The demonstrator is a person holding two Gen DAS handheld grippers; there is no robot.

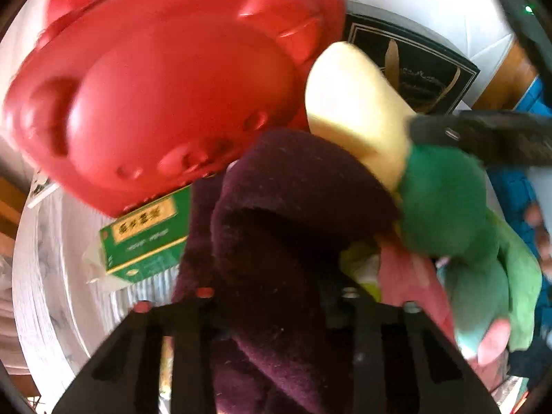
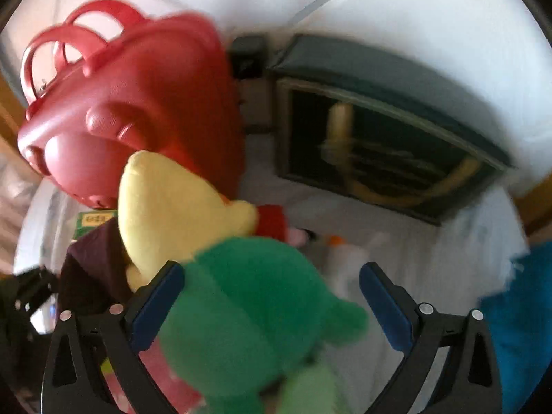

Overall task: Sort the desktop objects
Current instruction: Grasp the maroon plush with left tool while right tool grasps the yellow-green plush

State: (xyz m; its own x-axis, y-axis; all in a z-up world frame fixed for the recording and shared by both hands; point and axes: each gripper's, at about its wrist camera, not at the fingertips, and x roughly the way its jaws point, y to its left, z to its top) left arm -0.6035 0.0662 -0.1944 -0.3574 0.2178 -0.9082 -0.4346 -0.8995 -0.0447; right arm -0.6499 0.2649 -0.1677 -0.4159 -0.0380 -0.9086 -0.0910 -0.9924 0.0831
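A dark purple cloth (image 1: pixel 276 227) fills the space between my left gripper's (image 1: pixel 276 293) black fingers, which are shut on it; the pads are hidden under the fabric. Beside it lies a plush toy with a pale yellow part (image 1: pixel 352 103) and a green body (image 1: pixel 441 200). My right gripper (image 2: pixel 272 269) is open with the green plush body (image 2: pixel 248 303) between its blue pads (image 2: pixel 383 296), close against the left one. One black finger of the right gripper (image 1: pixel 483 134) reaches in over the plush. The left gripper (image 2: pixel 27 296) shows as a dark shape at the left edge.
A red plastic case (image 2: pixel 138 120) with handles lies behind the pile, over a green box (image 1: pixel 145 238). A dark box with gold print (image 2: pixel 379 155) sits at the back right on the white table (image 2: pixel 431 258). Something pink (image 1: pixel 407 276) lies under the plush; blue fabric (image 2: pixel 517 310) is at right.
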